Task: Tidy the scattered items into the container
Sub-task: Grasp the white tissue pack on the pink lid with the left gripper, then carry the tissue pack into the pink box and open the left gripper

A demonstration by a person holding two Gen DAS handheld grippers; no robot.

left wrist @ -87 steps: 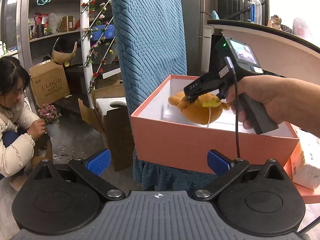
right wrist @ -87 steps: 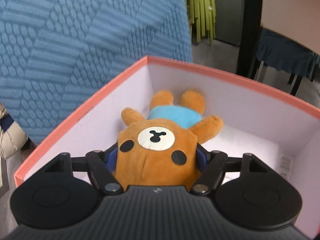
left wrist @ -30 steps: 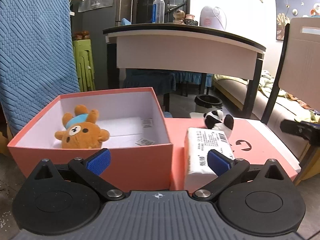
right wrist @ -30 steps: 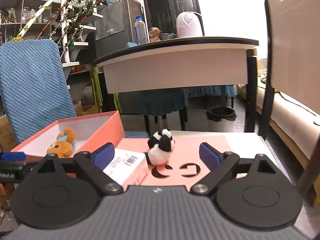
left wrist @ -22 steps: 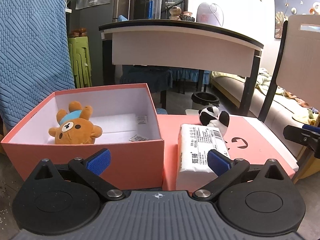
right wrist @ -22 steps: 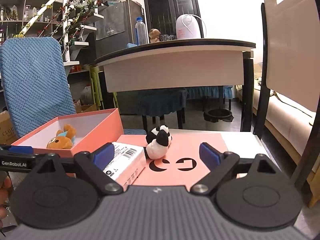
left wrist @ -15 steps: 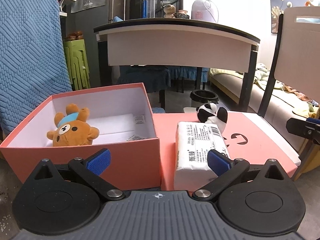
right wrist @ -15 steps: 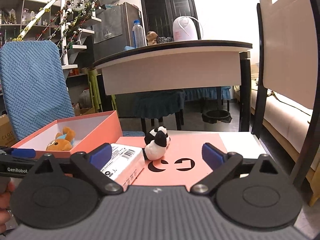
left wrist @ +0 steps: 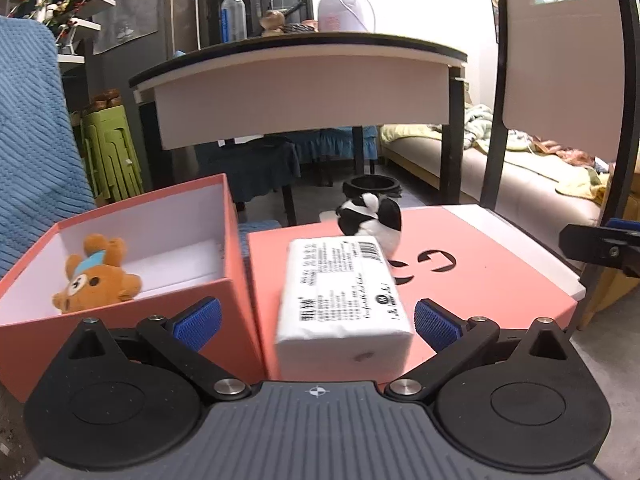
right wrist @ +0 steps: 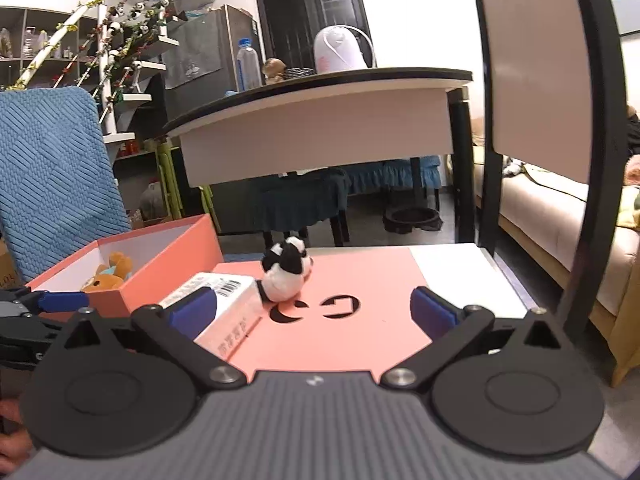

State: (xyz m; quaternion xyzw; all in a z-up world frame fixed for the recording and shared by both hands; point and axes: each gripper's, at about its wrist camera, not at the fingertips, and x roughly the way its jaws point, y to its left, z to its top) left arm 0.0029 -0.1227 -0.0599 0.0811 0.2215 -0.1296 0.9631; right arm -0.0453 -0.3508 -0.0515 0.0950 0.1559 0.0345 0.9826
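Observation:
An open pink box holds an orange plush bear. Beside it lies the flat pink lid. On the lid rest a white tissue pack and, just behind it, a black-and-white plush panda. My left gripper is open, its blue pads either side of the pack's near end without touching. My right gripper is open over the lid, nothing between its fingers.
A blue padded chair back stands left of the box. Behind are a curved table, a black bin on the floor, a chair frame and a sofa at right.
The right gripper released the bear into the box and drew back to the right. The left gripper has swung from the box side toward the tissue pack and closed in on it.

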